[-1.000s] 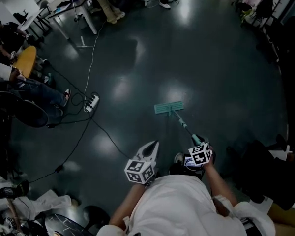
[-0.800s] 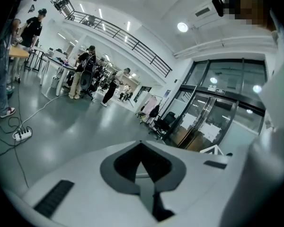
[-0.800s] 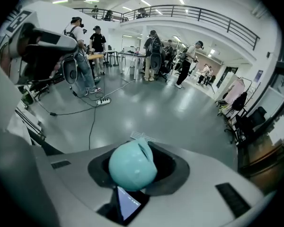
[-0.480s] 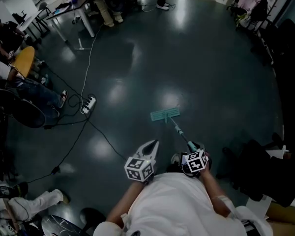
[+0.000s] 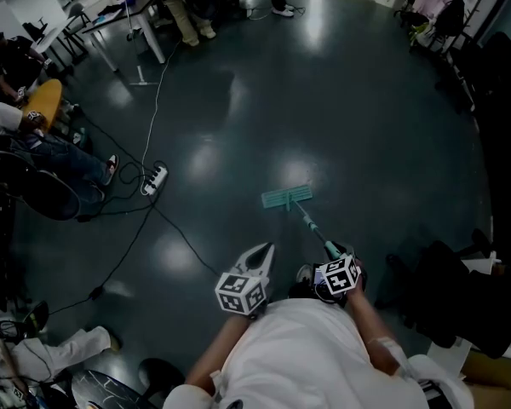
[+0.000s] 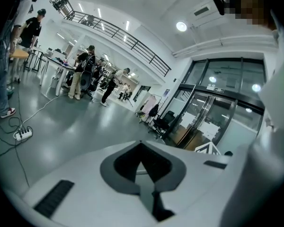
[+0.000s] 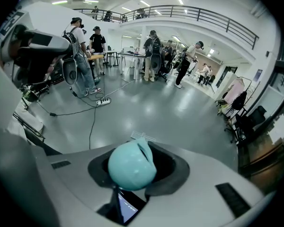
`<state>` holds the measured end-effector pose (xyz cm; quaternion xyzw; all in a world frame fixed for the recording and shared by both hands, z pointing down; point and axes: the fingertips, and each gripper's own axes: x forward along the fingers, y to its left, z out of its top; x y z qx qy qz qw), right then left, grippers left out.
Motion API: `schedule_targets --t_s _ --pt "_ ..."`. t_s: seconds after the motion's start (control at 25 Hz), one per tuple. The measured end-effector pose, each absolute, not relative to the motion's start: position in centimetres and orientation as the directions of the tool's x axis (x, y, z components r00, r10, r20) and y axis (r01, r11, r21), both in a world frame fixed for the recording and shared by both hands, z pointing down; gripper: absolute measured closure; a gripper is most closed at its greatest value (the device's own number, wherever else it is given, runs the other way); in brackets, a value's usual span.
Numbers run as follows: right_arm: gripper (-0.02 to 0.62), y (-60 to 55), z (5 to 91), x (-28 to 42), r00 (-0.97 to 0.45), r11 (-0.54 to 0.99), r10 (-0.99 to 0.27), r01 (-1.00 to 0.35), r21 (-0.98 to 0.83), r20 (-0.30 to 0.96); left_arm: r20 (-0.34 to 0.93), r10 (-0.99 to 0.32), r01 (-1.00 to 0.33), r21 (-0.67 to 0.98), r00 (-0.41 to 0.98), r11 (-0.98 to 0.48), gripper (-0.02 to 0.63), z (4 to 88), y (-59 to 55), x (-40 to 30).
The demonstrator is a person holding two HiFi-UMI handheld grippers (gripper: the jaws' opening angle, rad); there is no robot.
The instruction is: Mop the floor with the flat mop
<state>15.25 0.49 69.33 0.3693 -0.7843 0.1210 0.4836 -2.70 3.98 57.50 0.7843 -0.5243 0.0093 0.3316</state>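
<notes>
flat mop [image 5: 288, 197]: handle end clamped in right gripper [image 5: 333, 254]; long axis run forward-left, head laid on floor [image 5: 366, 126]. left gripper [image 5: 261, 252]: closed, empty, held alongside.

No text, label, brand or number is legible anywhere.

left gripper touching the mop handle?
Apart. Head view: left gripper sits beside mop handle, floor between; its own view shows shut, empty jaws.

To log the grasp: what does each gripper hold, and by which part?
Right gripper holds the mop by its handle end; left gripper holds nothing.
</notes>
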Motion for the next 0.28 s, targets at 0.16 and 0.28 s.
schedule_targets --t_s 0.16,0.28 --pt "0.483 0.45 69.34 15.34 -0.263 0.701 -0.461 -0.694 0.166 0.848 0.366 -0.812 -0.828 0.509 0.454 -0.234 0.6 57.6 4.08 -2.4" --pt "0.483 0.59 69.51 15.34 -0.264 0.703 -0.459 -0.692 0.165 0.848 0.365 -0.812 -0.828 0.509 0.456 -0.237 0.6 57.72 4.24 -2.3"
